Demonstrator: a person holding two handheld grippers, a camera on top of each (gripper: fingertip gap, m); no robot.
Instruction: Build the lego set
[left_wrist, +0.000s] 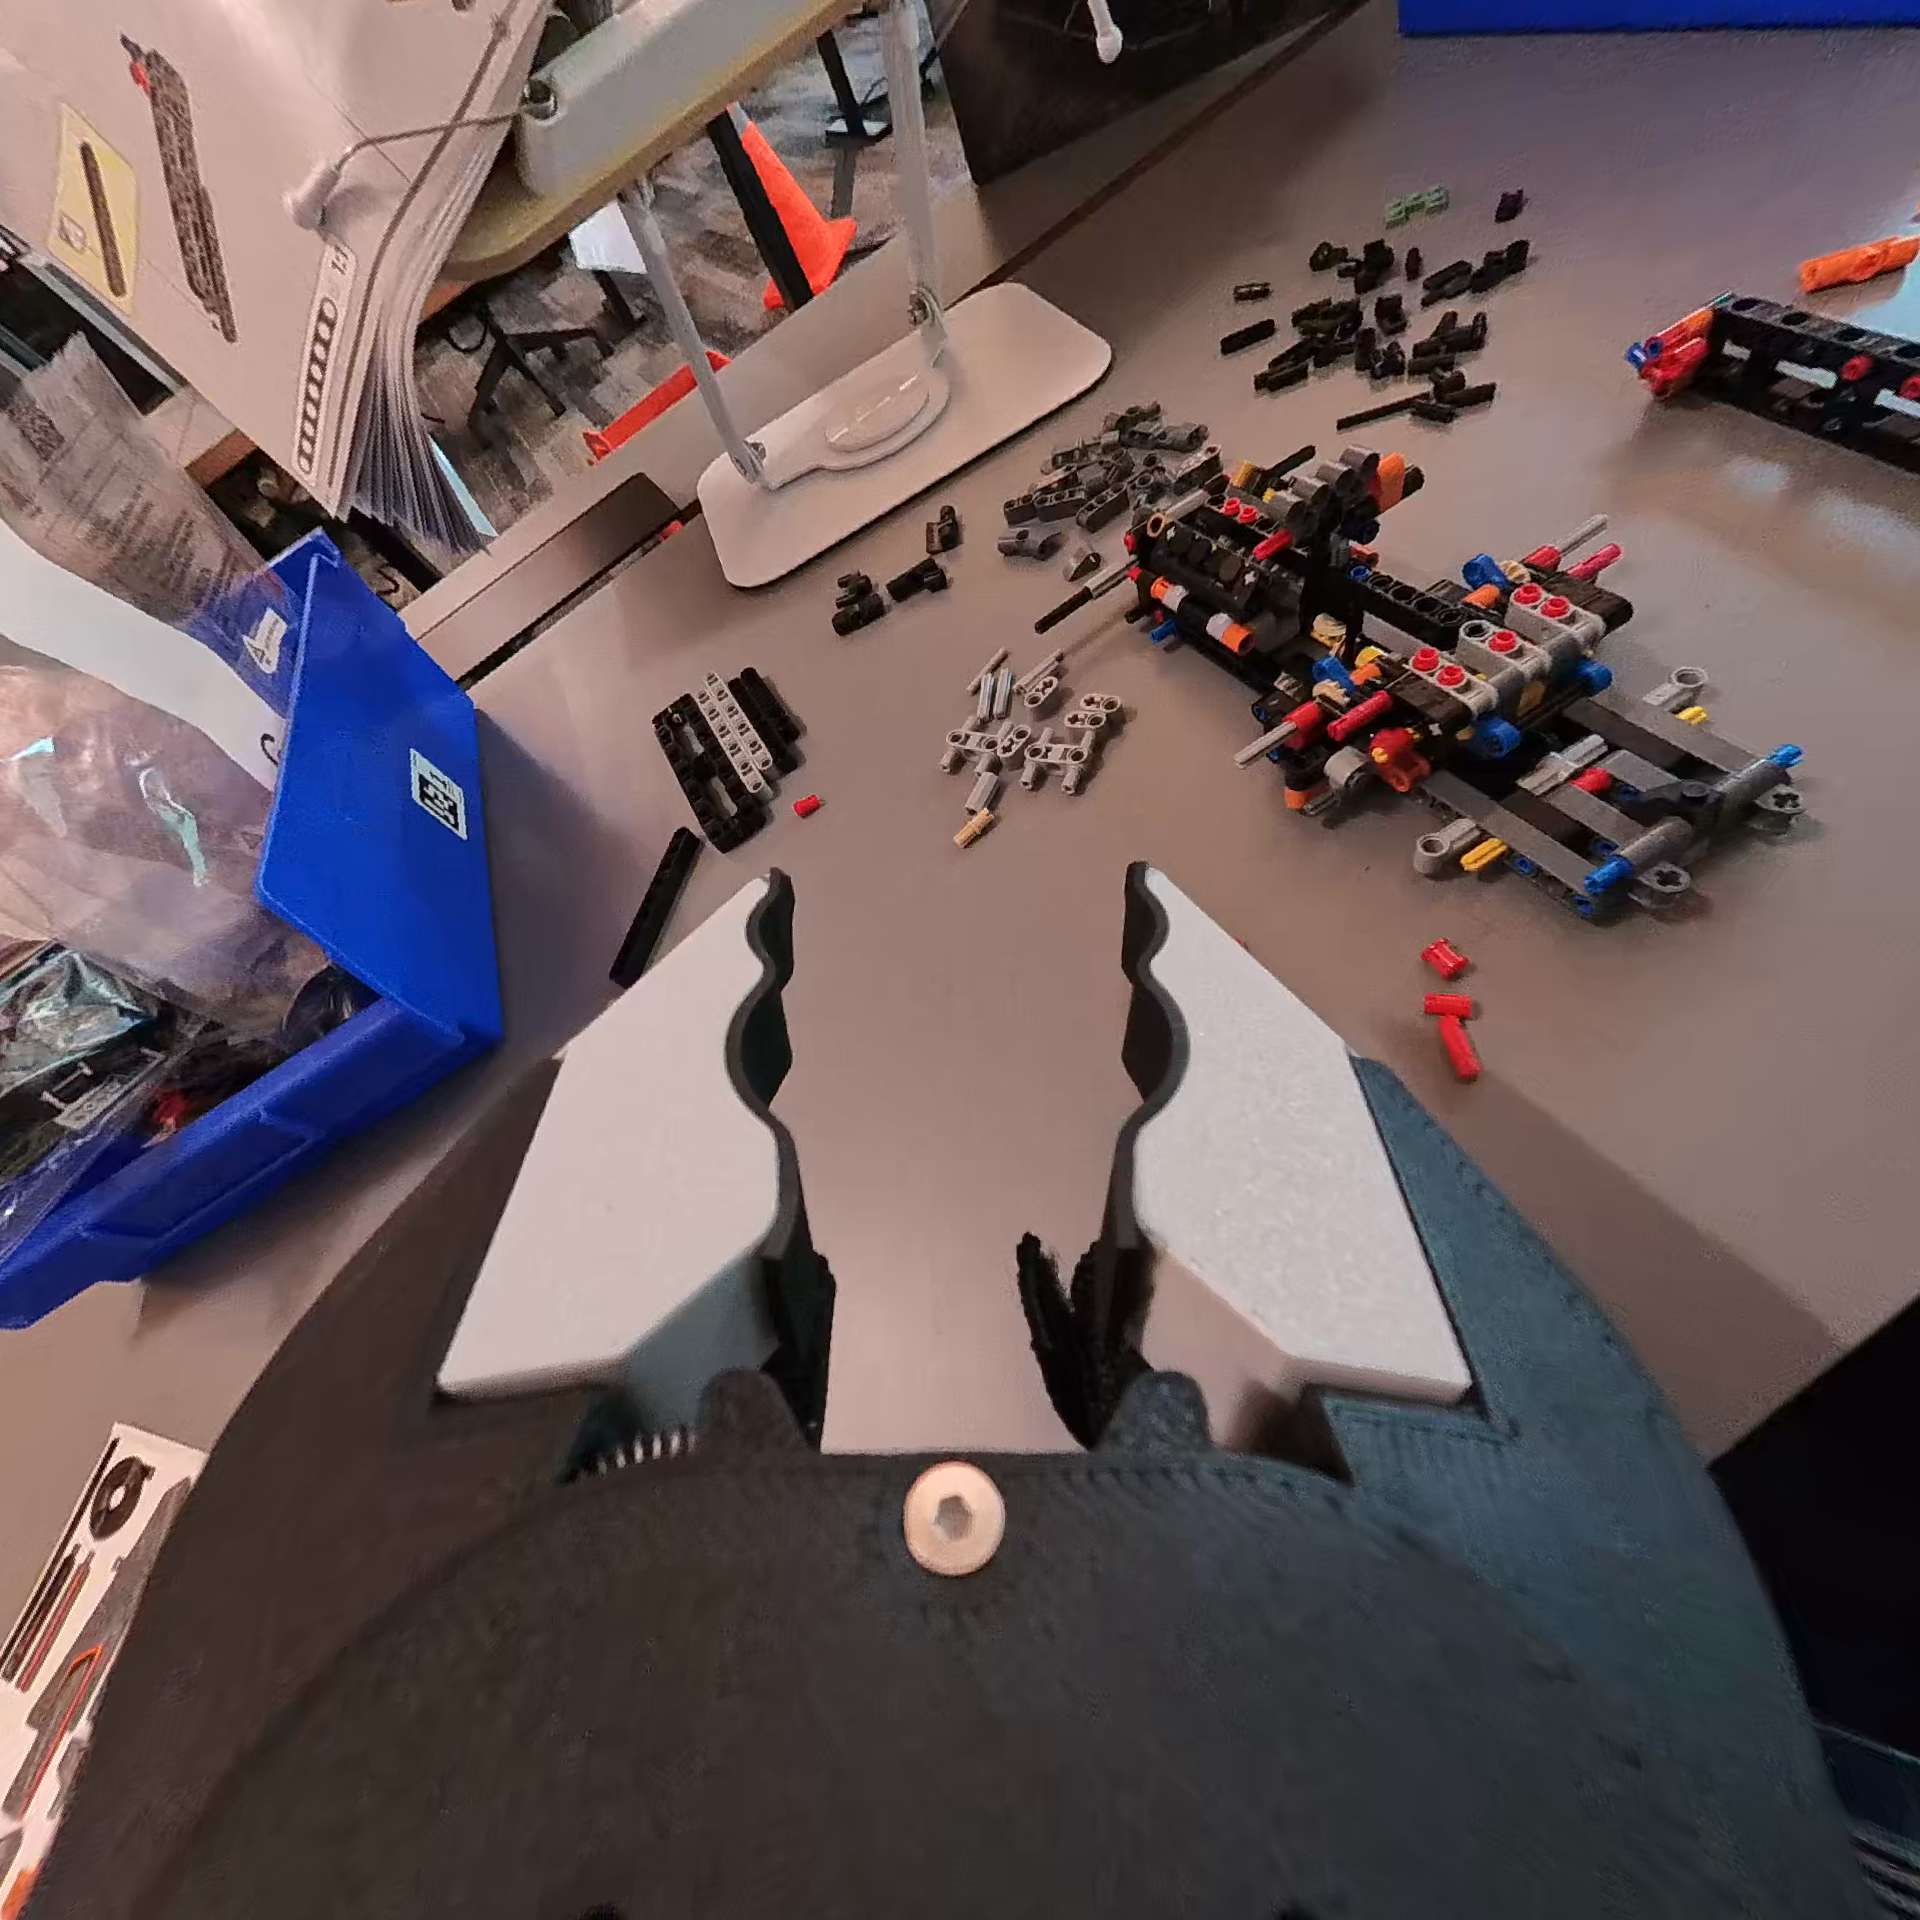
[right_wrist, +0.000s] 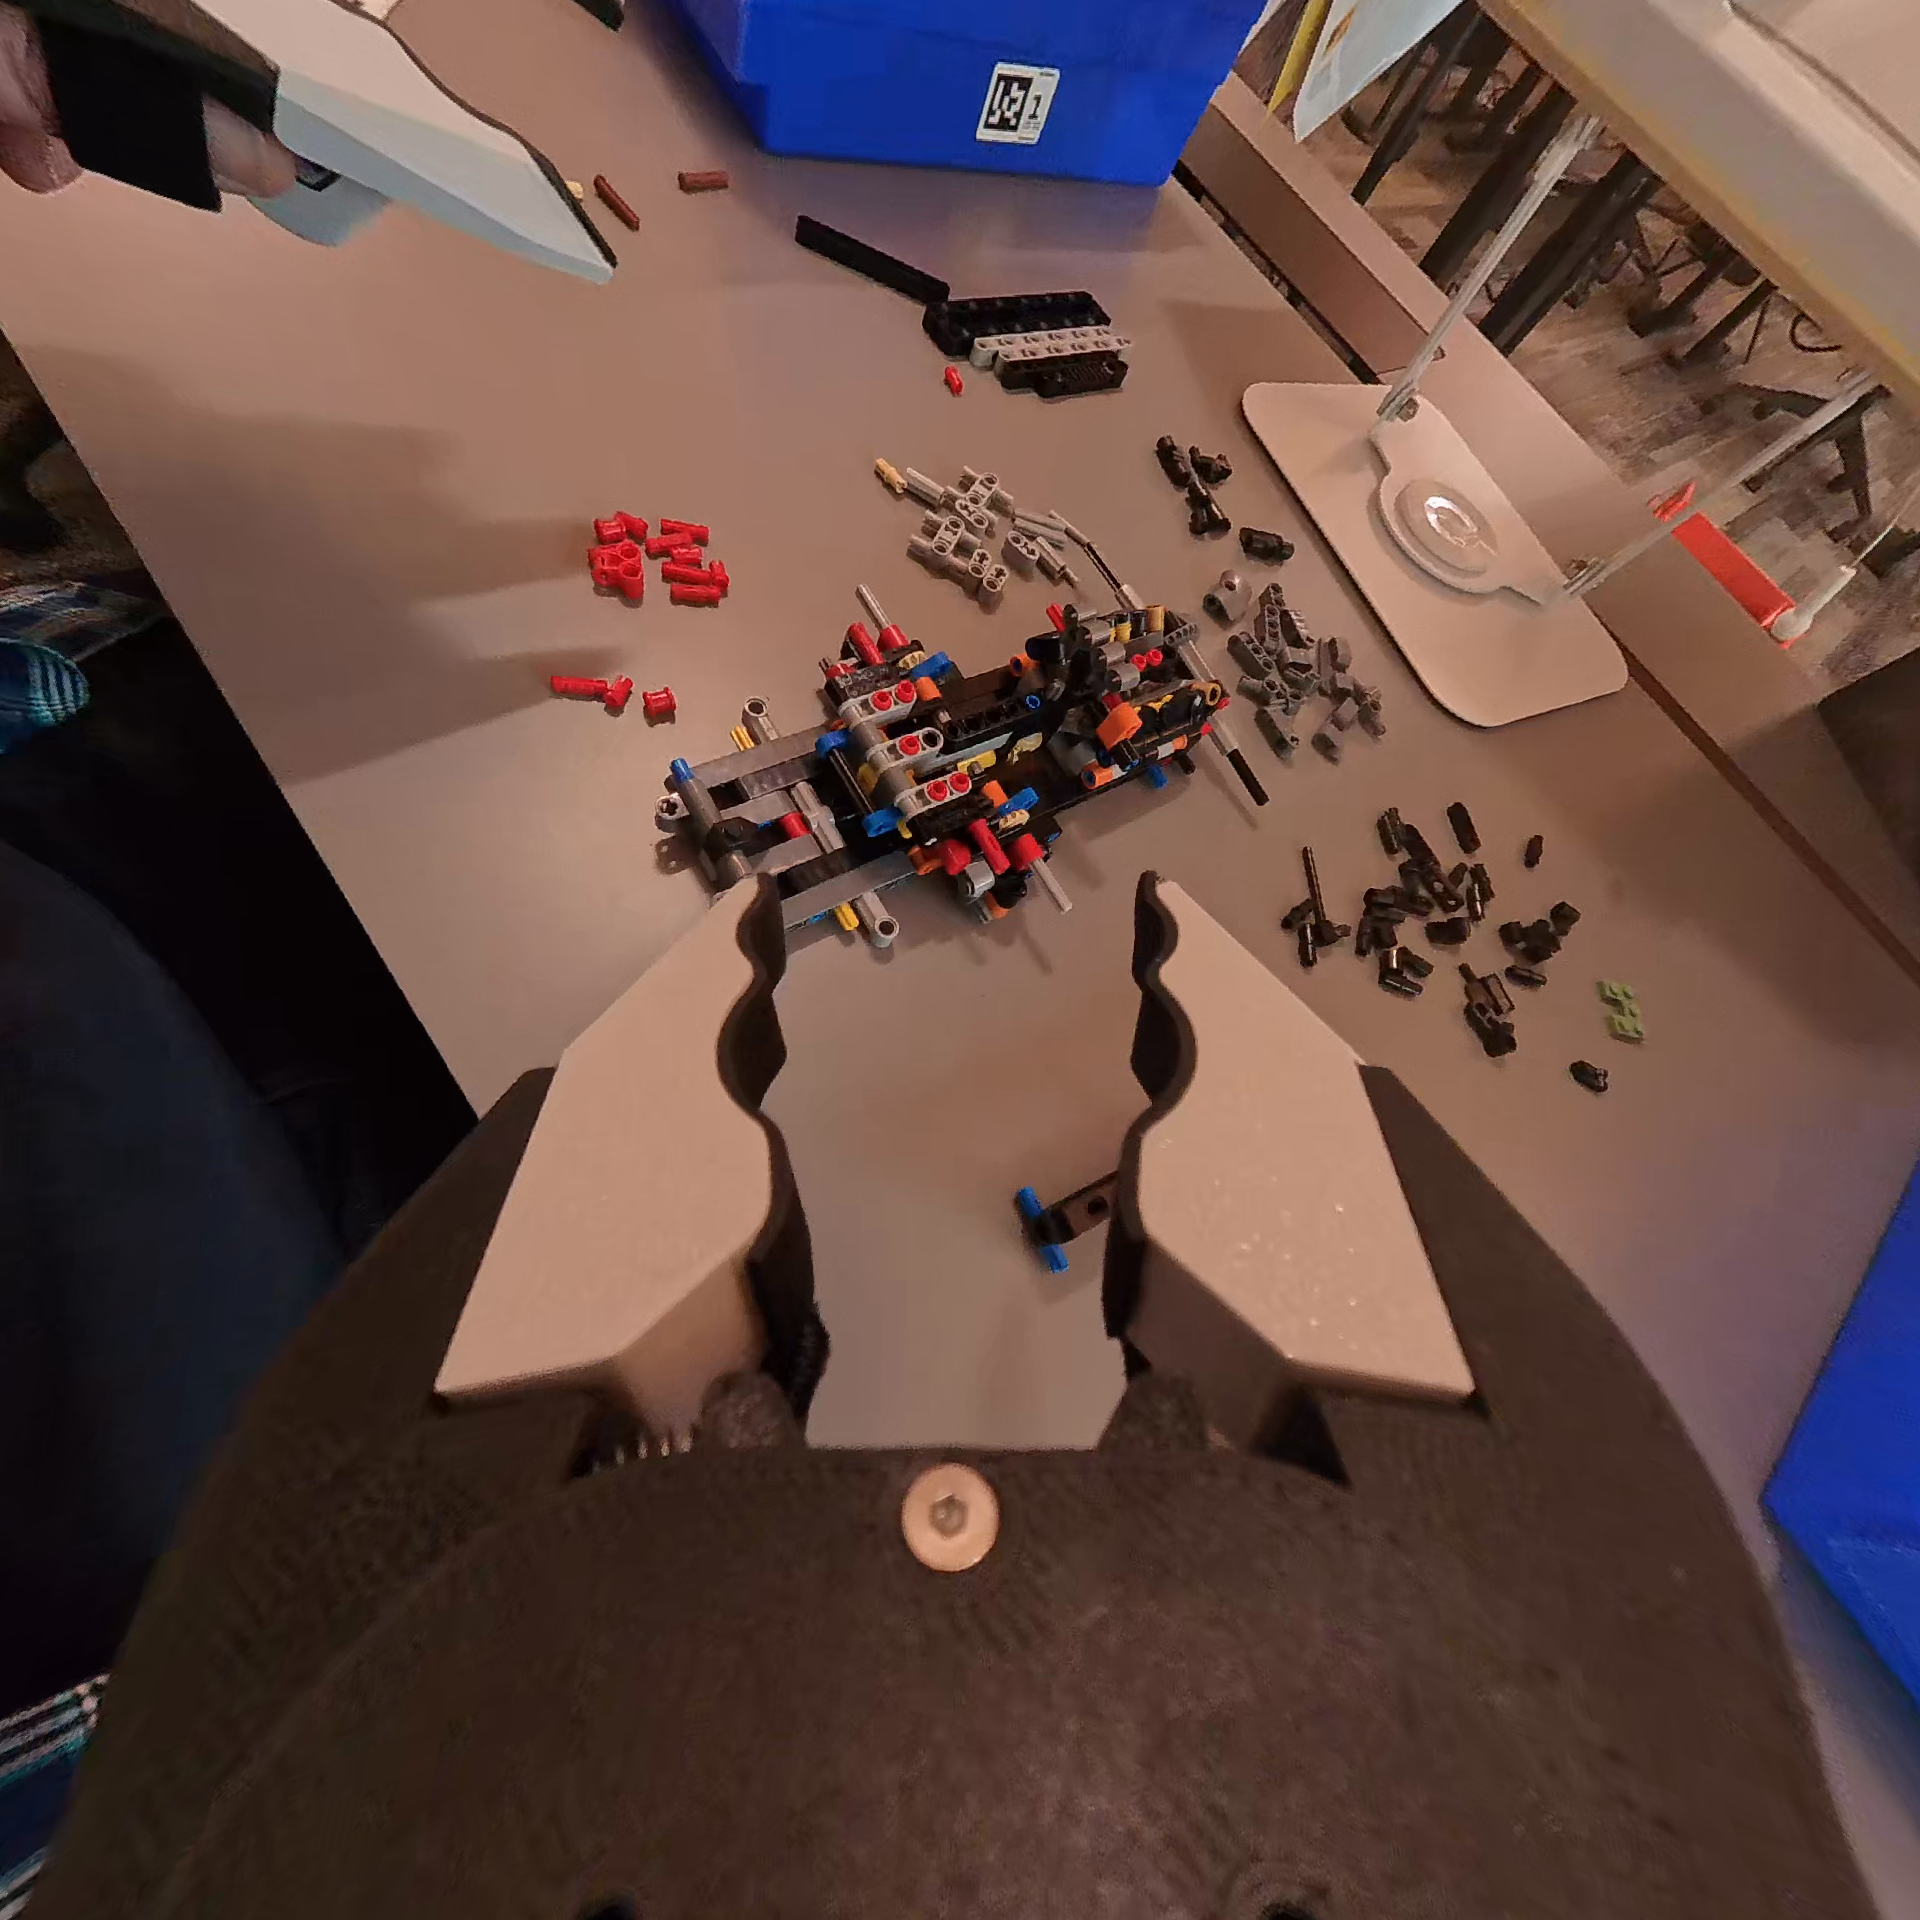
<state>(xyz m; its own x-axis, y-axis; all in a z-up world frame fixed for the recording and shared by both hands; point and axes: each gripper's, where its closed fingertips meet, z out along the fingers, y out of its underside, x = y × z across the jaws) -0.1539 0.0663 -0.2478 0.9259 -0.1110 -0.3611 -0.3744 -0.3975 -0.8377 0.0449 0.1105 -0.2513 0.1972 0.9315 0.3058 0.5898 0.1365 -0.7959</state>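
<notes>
In the right wrist view, the half-built lego chassis of black, grey, red and blue technic parts (right_wrist: 940, 769) lies flat on the grey table (right_wrist: 416, 416), its long axis running from lower left to upper right. Its open grey frame end points to the lower left, and the dense black end points toward the white stand base (right_wrist: 1455, 582). Left of the chassis lies a pile of small red pins (right_wrist: 655, 556); right of it lies a scatter of small black connectors (right_wrist: 1423, 914). The right gripper (right_wrist: 956, 894) hovers just before the chassis with its fingers apart and empty. The left gripper (left_wrist: 956, 883), its fingers also apart, holds nothing.
</notes>
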